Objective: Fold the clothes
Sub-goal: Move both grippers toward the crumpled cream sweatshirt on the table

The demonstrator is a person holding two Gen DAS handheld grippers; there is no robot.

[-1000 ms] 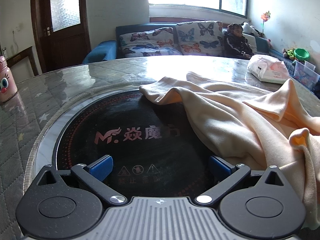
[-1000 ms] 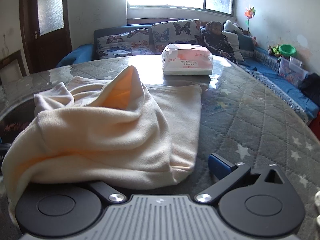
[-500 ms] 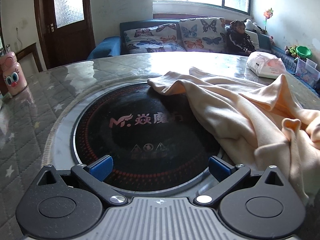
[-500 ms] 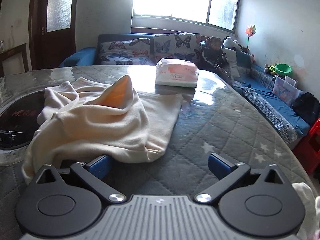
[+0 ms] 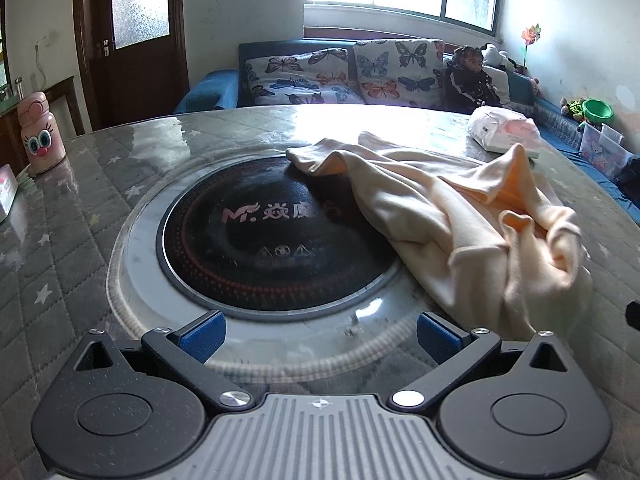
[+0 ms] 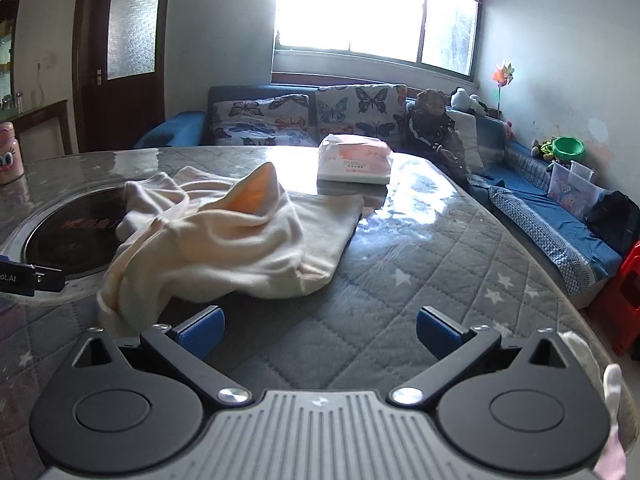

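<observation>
The cream garment [image 5: 460, 216] lies crumpled on the counter [image 6: 420, 264], partly over the round hob [image 5: 272, 240]. The left gripper [image 5: 318, 330] and the right gripper [image 6: 320, 326] hover with fingers spread wide and empty, the garment just beyond them.

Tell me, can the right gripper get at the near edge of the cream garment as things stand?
Probably yes. The right gripper is open and empty, and the cream garment lies crumpled just ahead to its left, with only bare quilted table cover between them.
</observation>
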